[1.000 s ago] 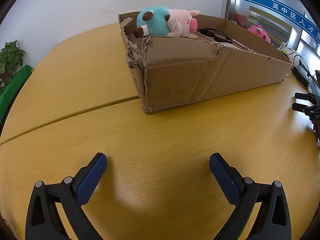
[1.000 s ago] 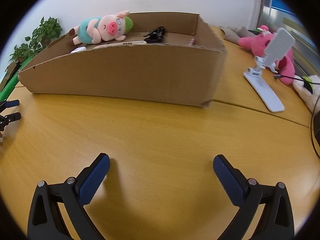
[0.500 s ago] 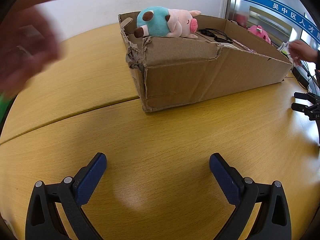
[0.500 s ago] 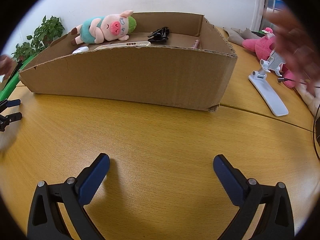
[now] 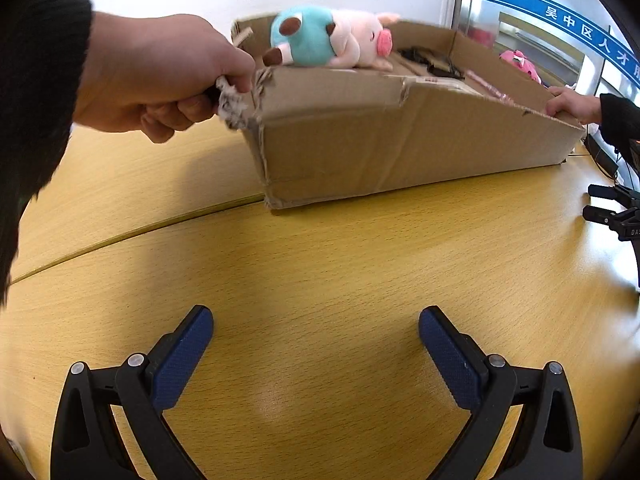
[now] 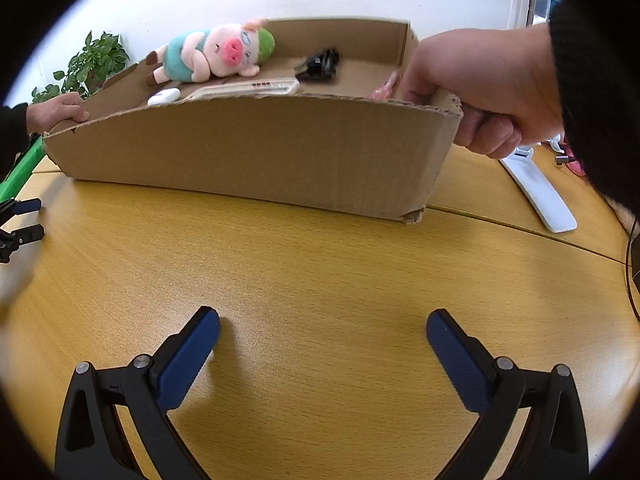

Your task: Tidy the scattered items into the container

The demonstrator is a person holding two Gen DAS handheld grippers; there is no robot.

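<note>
A torn cardboard box (image 5: 400,140) stands on the wooden table and also shows in the right wrist view (image 6: 256,152). In it lie a plush pig (image 5: 332,38) (image 6: 216,54), a black clip (image 6: 318,66), a white flat device (image 6: 244,89) and a small white item (image 6: 164,96). Two bare hands grip the box's ends: one hand (image 5: 160,76) at the left corner, the other hand (image 6: 480,88) at the right corner. My left gripper (image 5: 316,344) and right gripper (image 6: 322,344) are open and empty, resting low over bare table in front of the box.
A white phone stand (image 6: 536,184) and a pink plush toy (image 5: 520,64) lie beyond the box's right end. A potted plant (image 6: 92,64) stands at the far left. The right gripper shows at the edge of the left wrist view (image 5: 612,212).
Two hands have come in and taken hold of the box's two ends. The box has tilted or shifted slightly. Both grippers stay still and open.
</note>
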